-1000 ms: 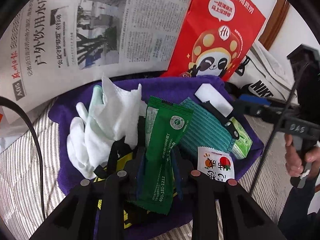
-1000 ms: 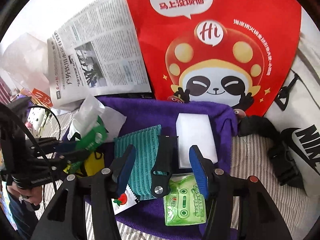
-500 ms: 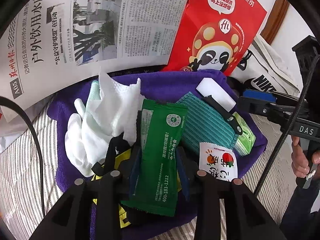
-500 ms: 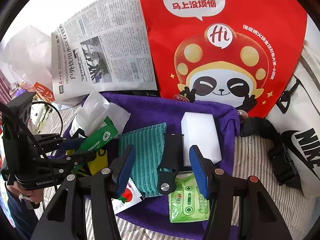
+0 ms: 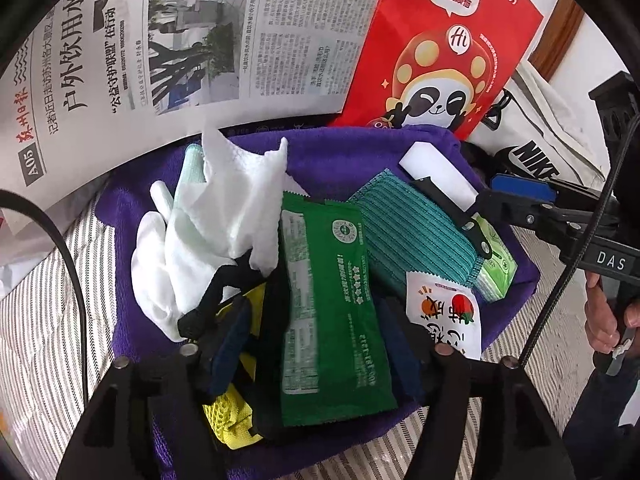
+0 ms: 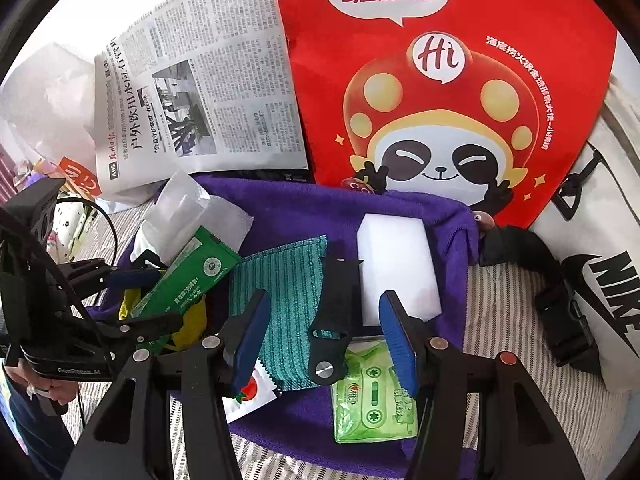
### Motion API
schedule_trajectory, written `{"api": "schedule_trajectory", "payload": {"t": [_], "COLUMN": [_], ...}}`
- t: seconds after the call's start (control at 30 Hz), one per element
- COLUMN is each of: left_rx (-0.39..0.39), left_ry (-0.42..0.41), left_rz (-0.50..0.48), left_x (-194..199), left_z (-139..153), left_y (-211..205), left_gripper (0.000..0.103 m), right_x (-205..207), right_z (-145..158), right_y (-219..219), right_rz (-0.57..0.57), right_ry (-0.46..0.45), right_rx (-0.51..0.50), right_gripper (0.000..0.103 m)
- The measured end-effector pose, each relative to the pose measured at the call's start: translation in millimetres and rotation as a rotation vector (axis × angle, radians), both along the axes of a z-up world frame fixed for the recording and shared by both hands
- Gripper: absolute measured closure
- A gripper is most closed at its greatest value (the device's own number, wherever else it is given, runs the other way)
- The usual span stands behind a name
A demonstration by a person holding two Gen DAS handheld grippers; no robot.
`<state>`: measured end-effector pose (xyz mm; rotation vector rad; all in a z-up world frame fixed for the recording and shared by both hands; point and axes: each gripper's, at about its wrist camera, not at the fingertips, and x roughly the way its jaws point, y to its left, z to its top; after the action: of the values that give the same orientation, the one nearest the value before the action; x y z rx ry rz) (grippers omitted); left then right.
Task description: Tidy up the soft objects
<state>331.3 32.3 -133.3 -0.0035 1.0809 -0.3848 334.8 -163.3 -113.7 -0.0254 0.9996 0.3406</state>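
Your green sachet [image 5: 332, 304] covers most of the yellow mesh item [image 5: 234, 420] and blurs along its white label. The black strap [image 6: 334, 316] hides part of the white sponge [image 6: 396, 264]. The newspaper [image 5: 200, 40] runs off the top edge.

Purple towel [image 5: 344, 160], green sachet [image 5: 332, 304], teal ribbed cloth [image 5: 412, 228], red panda bag [image 6: 440, 80], grey-striped bedding [image 5: 36, 320]

A purple towel [image 5: 344, 160] lies spread on the striped bed. On it lie crumpled white cloths [image 5: 208, 232], a green packet [image 5: 332, 312], a teal striped cloth [image 6: 292, 304], a white sponge block [image 6: 396, 264], a black strap [image 6: 332, 320] and a light-green tissue pack [image 6: 372, 404].
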Motion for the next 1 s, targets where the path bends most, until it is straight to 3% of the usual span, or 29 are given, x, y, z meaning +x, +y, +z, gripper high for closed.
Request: {"api": "schedule_trajectory", "payload": {"t": [0.17,0.4,0.57,0.87,0.93,1.0], "left_rx": [0.000,0.038,0.065,0.137,0.138,0.133], "left_ry": [0.006,-0.012,-0.022,-0.047,-0.060,-0.072], "left_rz": [0.004,0.019,0.034,0.064,0.073,0.080], "left_x": [-3.6,-9.7,-13.1,-21.5,-24.7,-28.8], "left_z": [4.6,16.7,25.2,41.2,47.8,55.5], "left_y": [1.1,2.0,3.1,2.7,4.2,5.2], "left_gripper": [0.022,0.019,0.011,0.010,0.010,0.009], "right_x": [0.6,1.3,0.0,-5.2,-11.8,-20.5], "right_z": [-0.8,-1.9,0.6,8.9,13.2,15.4], "right_y": [0.2,0.7,0.3,-0.9,-3.1,-6.8], "right_rz": [-0.007,0.000,-0.005,-0.042,-0.057,-0.073], "right_ry": [0.002,0.015,0.013,0.020,0.006,0.004], "right_rx": [-0.019,-0.023,-0.035,-0.065,-0.066,-0.071], "right_gripper": [0.043,0.040,0.029,0.026,0.015,0.013]}}
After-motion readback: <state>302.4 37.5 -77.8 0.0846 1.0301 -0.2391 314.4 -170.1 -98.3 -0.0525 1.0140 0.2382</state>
